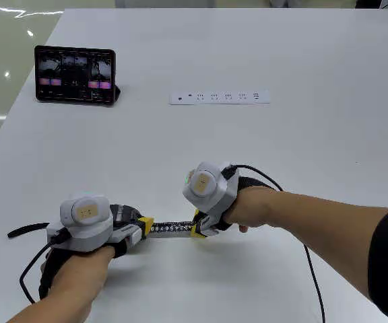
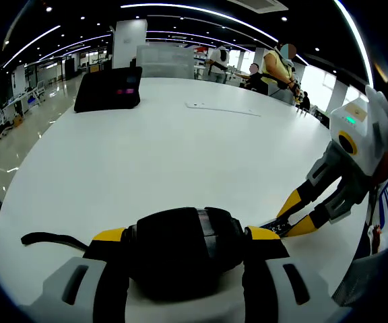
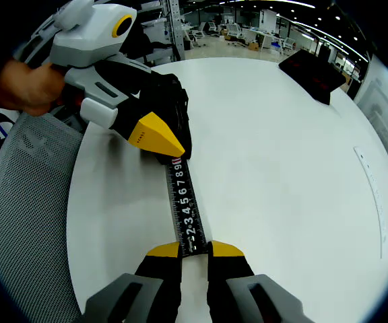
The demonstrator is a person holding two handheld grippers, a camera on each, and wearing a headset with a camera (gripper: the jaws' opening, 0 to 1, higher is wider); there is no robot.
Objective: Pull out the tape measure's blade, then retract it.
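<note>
Black case (image 2: 184, 252) is clamped in the left gripper (image 1: 142, 226); the right gripper (image 3: 195, 250) pinches the tip of the short blade (image 3: 182, 198).

Inventory of what lies before you:
- One white surface (image 1: 248, 47).
- One dark tablet (image 1: 76, 75), propped on a stand at the far left, its lit screen facing you.
- One white power strip (image 1: 220, 97), flat to the tablet's right and well apart from it.
- Glossy pale floor (image 1: 5, 47), past the surface's left edge.
- One grey mesh chair back (image 3: 32, 202), at the surface's edge in your right gripper view.
- People (image 2: 278, 64), standing beyond the far end in your left gripper view.
</note>
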